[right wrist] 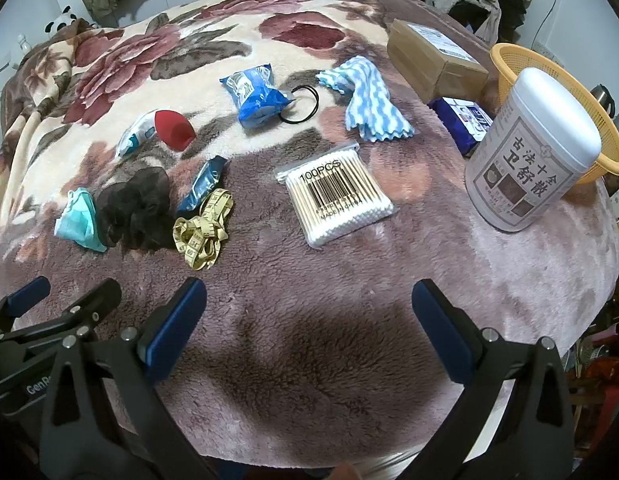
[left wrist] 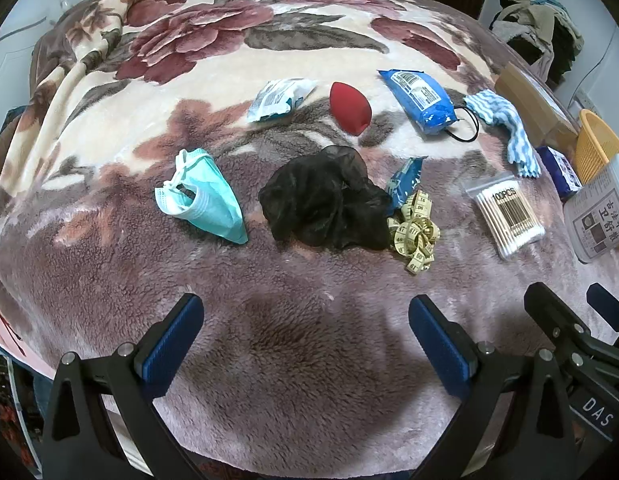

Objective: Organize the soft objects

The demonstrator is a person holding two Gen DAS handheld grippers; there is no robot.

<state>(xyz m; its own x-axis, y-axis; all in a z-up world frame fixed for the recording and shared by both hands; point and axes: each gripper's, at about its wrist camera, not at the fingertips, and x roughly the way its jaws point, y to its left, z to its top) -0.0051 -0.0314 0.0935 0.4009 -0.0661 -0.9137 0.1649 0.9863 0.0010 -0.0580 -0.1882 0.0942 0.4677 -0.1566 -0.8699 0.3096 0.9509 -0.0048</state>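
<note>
On the floral blanket lie a teal face mask, a black mesh cloth, a yellow tape measure, a red sponge, a blue-white striped cloth and a bag of cotton swabs. My left gripper is open and empty, hovering near the front of the bed, short of the black cloth. My right gripper is open and empty, in front of the cotton swabs. The mask, black cloth, tape measure, sponge and striped cloth also show in the right wrist view.
An orange basket stands at the right behind a white canister. Beside them are a brown box and a dark blue packet. Blue wipe packs, a small blue sachet, a white packet and a black hair tie lie mid-bed.
</note>
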